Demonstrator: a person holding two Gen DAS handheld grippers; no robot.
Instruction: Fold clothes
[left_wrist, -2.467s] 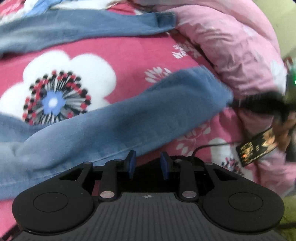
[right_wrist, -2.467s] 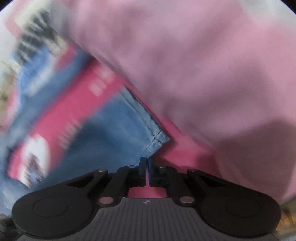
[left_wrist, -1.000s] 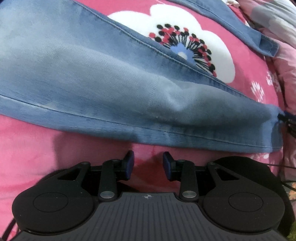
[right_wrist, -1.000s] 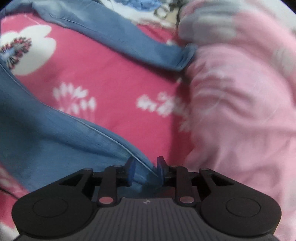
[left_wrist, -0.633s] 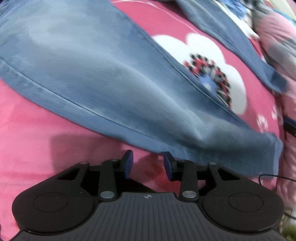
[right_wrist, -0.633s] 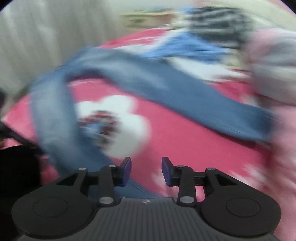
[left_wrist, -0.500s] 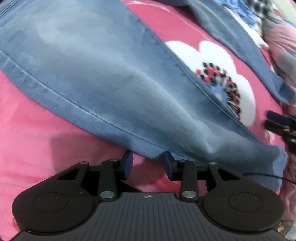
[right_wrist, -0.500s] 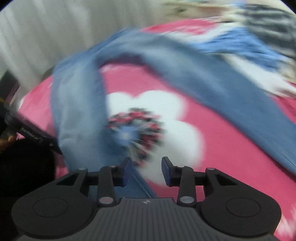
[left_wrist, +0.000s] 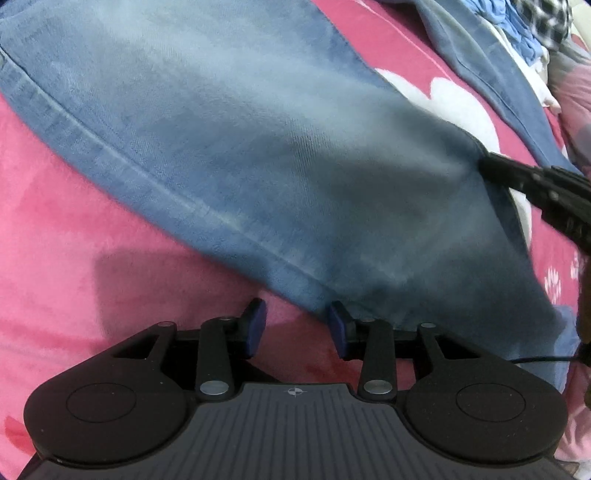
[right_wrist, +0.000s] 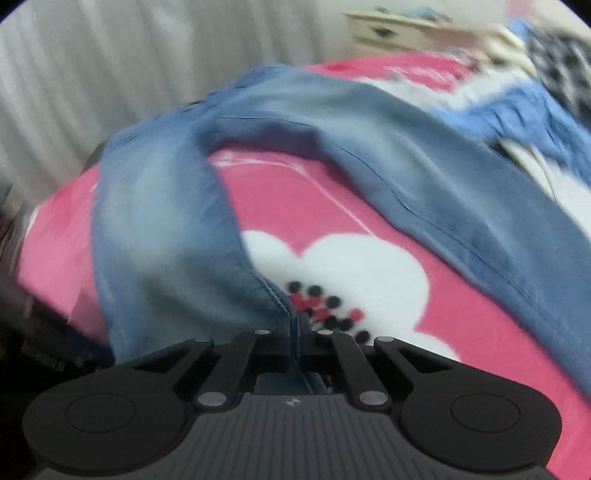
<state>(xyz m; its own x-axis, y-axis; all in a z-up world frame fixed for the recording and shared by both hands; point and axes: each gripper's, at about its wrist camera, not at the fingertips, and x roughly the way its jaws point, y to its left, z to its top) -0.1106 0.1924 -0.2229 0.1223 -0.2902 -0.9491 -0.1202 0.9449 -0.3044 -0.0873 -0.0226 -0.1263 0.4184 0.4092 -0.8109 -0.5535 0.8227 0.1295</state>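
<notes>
Your right tool (right_wrist: 297, 321) has just closed and now pinches the inner seam edge of the jeans (right_wrist: 166, 236), which lie spread with both legs apart on the pink flowered bedspread (right_wrist: 369, 266). Your left tool (left_wrist: 297, 326) has its jaws apart, nothing between them, at the outer edge of the same leg.

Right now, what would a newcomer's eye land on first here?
The jeans, spread in a wide V across the pink blanket with its big white flower. The right claw is shut on the near leg's edge, while the left claw is open at its other edge.
</notes>
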